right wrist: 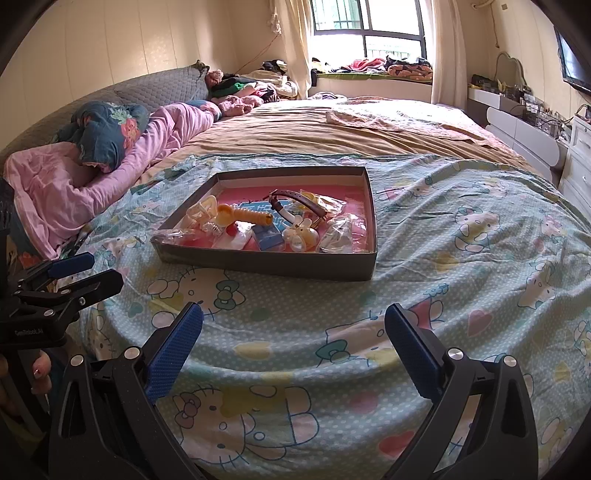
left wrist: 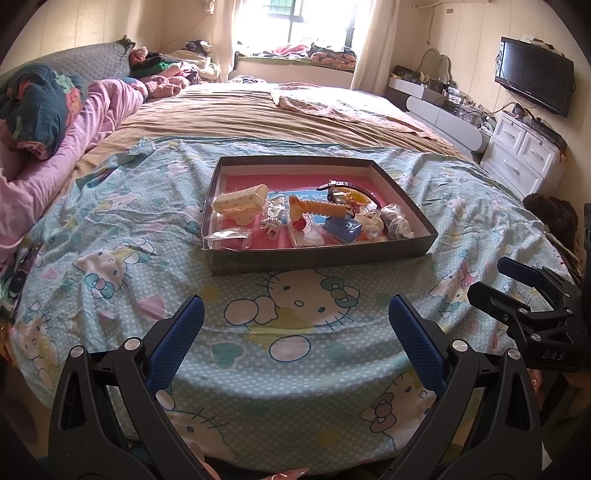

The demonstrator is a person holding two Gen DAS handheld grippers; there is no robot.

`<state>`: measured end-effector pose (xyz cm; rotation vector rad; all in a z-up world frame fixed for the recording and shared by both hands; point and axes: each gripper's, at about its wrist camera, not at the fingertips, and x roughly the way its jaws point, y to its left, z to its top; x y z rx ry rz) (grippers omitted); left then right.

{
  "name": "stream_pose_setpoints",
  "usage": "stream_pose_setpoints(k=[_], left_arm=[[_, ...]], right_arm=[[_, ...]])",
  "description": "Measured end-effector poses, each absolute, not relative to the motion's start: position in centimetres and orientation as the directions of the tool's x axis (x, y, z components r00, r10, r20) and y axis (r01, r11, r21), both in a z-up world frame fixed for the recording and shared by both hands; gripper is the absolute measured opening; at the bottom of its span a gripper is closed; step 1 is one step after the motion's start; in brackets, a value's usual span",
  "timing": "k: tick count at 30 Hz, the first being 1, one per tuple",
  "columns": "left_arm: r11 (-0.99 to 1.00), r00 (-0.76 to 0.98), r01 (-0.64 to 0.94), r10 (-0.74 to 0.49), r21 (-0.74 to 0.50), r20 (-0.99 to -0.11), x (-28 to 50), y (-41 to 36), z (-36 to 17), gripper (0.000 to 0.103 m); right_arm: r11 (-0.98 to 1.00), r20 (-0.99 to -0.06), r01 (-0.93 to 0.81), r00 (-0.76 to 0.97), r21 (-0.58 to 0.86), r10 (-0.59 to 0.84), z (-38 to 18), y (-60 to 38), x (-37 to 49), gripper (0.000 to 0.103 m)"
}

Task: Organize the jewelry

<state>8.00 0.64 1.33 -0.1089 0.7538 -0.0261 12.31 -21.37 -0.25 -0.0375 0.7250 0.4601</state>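
Grey cardboard tray (left wrist: 321, 254) w/ pink liner sat on our rumpled cartoon-cat sheet (left wrist: 295, 354), crinkly plastic bags, ribbed orange clip (left wrist: 321, 208) & brown watch strap (right wrist: 295, 201) inside, left gripper (left wrist: 295, 317) & right gripper (right wrist: 293, 321) both wide apart, empty, short of tray.

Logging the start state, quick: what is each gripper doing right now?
Left gripper: open, holding nothing.
Right gripper: open, holding nothing.

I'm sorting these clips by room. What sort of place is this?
A lived-in bedroom, most likely: a large bed with a cartoon-cat sheet, a wall TV over white drawers, and a curtained window. Both grippers hover open before the jewelry box.
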Motion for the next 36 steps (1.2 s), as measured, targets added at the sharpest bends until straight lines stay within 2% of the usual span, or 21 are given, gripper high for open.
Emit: stream_pose_setpoints(k=[13, 22, 27, 33, 35, 36], left_arm=[[0.994, 0.721, -0.021, -0.061, -0.11, -0.69, 8.2, 1.5, 1.5, 0.093], [0.993, 0.697, -0.032, -0.061, -0.116, -0.714, 9.0, 1.5, 0.5, 0.093], [0.984, 0.695, -0.116, -0.019, -0.138, -0.718, 10.3, 4.2, -0.1, 0.094], [0.933, 0.614, -0.34, 0.129, -0.114, -0.779, 15.3, 12.6, -1.5, 0.093], [0.905, 0.574, -0.419, 0.2, -0.076, -0.794, 17.4, 15.9, -2.1, 0.093], [0.896, 0.559, -0.441, 0.233, -0.047, -0.796, 18.5, 17.3, -2.5, 0.093]], right_arm=[[0.909, -0.66, -0.403, 0.654, 0.111, 0.371, -0.7, -21.8, 13.0, 0.098], [0.939, -0.662, -0.324, 0.68, 0.114, 0.315, -0.9, -24.2, 15.2, 0.098], [0.973, -0.669, -0.201, 0.709, 0.113, 0.224, -1.1, -27.8, 18.6, 0.098], [0.999, -0.723, 0.022, 0.691, 0.026, 0.003, -3.6, -35.2, 26.7, 0.098], [0.993, -0.733, 0.12, 0.675, -0.01, -0.089, -4.6, -38.3, 29.7, 0.098], [0.993, -0.733, 0.12, 0.675, -0.01, -0.089, -4.6, -38.3, 29.7, 0.098]])
